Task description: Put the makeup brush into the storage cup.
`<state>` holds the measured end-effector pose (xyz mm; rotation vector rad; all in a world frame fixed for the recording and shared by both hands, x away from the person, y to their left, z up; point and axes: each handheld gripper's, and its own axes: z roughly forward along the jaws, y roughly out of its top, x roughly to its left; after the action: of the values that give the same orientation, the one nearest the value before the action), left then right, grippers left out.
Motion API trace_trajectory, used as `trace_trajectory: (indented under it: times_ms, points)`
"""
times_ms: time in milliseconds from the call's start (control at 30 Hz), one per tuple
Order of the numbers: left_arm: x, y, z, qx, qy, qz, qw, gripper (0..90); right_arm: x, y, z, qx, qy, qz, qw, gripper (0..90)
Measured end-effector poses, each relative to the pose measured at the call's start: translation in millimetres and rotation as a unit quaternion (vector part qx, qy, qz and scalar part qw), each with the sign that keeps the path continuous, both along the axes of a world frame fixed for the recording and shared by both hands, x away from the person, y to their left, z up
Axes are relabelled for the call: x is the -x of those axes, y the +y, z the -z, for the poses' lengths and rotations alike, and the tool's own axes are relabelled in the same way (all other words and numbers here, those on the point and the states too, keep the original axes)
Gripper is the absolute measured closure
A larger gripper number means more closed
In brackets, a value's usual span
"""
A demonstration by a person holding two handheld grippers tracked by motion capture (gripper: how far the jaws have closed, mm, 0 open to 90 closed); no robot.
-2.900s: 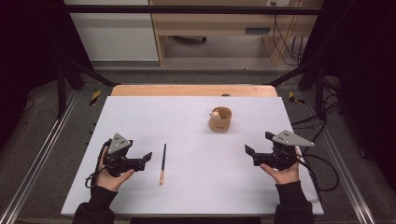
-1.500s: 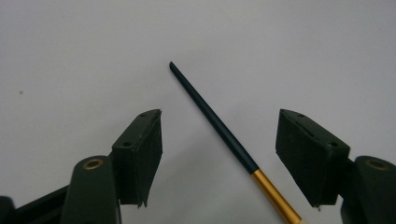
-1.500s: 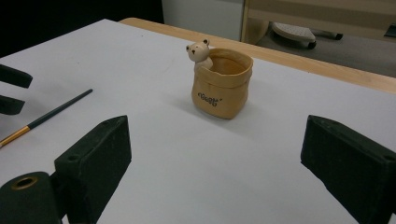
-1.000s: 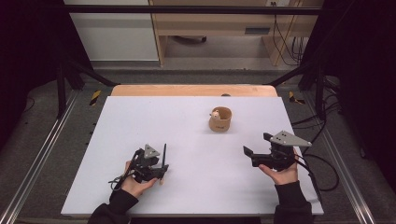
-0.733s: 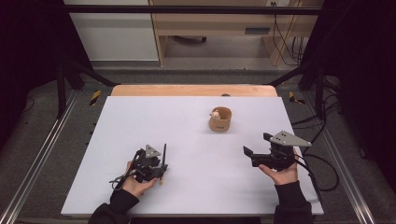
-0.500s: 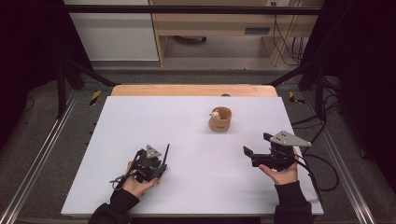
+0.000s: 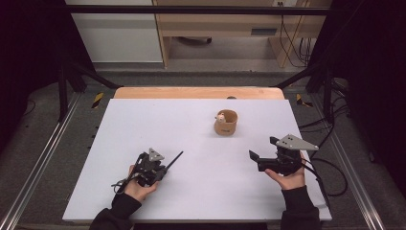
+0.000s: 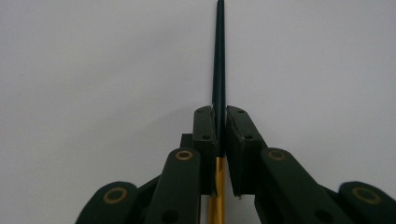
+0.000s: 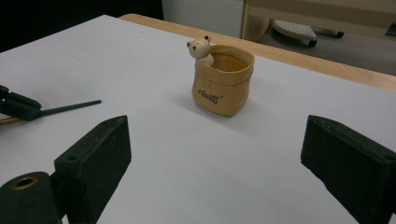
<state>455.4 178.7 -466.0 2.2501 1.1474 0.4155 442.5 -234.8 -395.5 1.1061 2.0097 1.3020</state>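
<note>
Item one: left gripper [image 7: 163,168], near the front left of the white table [image 7: 143,124]. We note that its jaws have just been closing and now clamp a thin dark brush [image 8: 218,70] with a gold ferrule end; the dark tip points away toward the table's far right. Item two: right gripper [image 7: 254,158], held in our right hand [image 7: 287,179] at the front right, jaws standing wide with nothing between them. Item three: tan cup [image 9: 223,86] with a small bear figure [image 9: 200,48] at its rim, upright past the table's middle, well apart from both grippers.
</note>
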Motion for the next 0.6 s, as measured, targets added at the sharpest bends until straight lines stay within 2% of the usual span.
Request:
trace_trajectory:
  times_ms: [100,267,400,600]
  points:
    - [-0.5,-0.1,-0.3,-0.002,0.0,0.005,1.0,81.7,0.1,0.1,0.1,0.0,0.001,0.0,1.0,8.6]
    - [-1.2,0.4,-3.6,0.0,0.0,0.014,0.9999,72.9,0.0,0.3,0.2,0.0,0.001,0.0,1.0,8.6]
    - [-3.0,1.7,-16.5,0.001,-0.013,0.03,0.9995,64.9,0.2,-0.2,0.1,0.001,0.001,0.0,1.0,8.6]
    - [-8.0,0.4,-29.5,0.0,-0.017,0.046,0.9988,58.4,1.2,-1.7,-1.1,-0.001,0.001,0.003,1.0,8.5]
